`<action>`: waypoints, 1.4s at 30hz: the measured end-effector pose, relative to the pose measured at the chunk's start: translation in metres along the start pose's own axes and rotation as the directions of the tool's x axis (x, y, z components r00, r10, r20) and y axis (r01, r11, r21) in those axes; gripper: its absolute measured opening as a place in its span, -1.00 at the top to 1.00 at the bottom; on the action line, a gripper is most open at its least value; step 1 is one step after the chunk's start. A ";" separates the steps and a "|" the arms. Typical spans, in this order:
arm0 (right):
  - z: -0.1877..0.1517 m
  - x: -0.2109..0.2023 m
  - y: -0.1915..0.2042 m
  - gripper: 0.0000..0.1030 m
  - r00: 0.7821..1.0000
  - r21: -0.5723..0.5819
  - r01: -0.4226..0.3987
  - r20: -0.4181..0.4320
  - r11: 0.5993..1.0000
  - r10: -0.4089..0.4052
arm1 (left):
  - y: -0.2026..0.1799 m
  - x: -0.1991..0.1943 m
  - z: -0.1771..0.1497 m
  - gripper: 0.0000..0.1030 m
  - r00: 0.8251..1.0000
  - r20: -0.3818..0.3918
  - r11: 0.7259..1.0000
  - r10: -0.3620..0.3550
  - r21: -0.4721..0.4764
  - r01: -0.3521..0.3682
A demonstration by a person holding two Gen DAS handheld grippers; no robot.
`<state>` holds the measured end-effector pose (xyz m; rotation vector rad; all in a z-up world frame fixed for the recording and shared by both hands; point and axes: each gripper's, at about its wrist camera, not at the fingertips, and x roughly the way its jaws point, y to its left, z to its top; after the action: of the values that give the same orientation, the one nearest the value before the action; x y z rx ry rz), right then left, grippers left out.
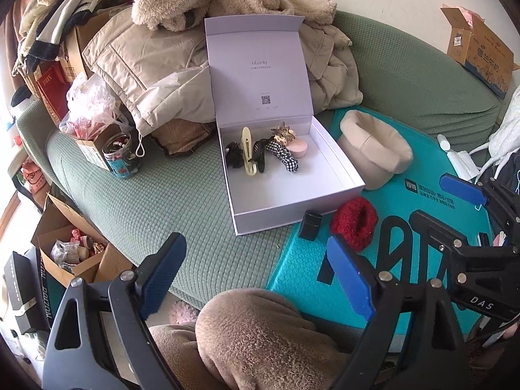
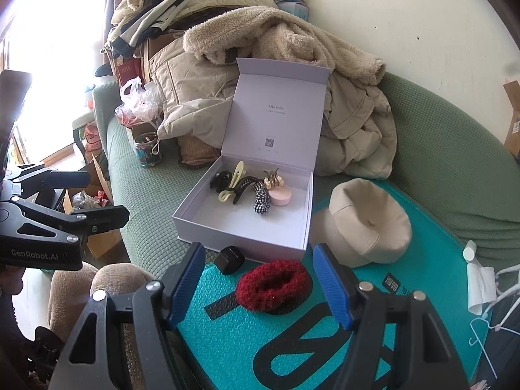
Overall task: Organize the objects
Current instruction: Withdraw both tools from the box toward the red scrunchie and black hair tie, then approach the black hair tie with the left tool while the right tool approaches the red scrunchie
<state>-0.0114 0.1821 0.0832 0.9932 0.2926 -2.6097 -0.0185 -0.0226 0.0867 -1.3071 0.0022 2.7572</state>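
1. Left wrist view: left claw (image 1: pixel 256 276) gapes wide, holding nothing, above the green sofa's (image 1: pixel 162 201) front edge. White box (image 1: pixel 338 175) sits open with hair clips (image 1: pixel 250 154) by its back wall; red scrunchie (image 1: pixel 354 222) lies on the teal mat (image 1: pixel 299 269), near the box's front corner.
2. Right wrist view: right claw (image 2: pixel 260 286) spread open, empty, its fingers either side of the red scrunchie (image 2: pixel 273 284); small black case (image 2: pixel 229 259) just beside it, beige hat (image 2: pixel 367 224) at the box's right.

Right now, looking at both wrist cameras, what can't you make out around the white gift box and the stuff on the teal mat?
- Small grey print inside the white gift box lid: too small, both views.
- Contents of the clear glass jar: tiny, blurred.
- Black hair claw: partly behind the cream hair clip, right view.
- Inside of the beige cloth hat: turned away, right view.
- Small black box: no label visible.
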 end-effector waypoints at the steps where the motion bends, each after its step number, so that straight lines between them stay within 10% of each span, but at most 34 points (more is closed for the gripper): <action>1: -0.003 0.002 0.000 -0.35 1.000 0.003 -0.005 -0.007 1.000 0.005 | 0.000 0.003 -0.003 -0.70 1.000 -0.008 1.000 -0.006 -0.001 0.006; 42: -0.067 0.124 -0.016 -0.35 0.961 0.139 -0.084 -0.249 0.987 0.116 | -0.031 0.157 -0.020 -0.70 0.964 -0.224 0.985 -0.143 0.065 0.161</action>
<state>-0.0637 0.1880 -0.0485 1.3574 0.1338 -2.4332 -0.0992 0.0200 -0.0464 -1.5132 0.0292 2.4481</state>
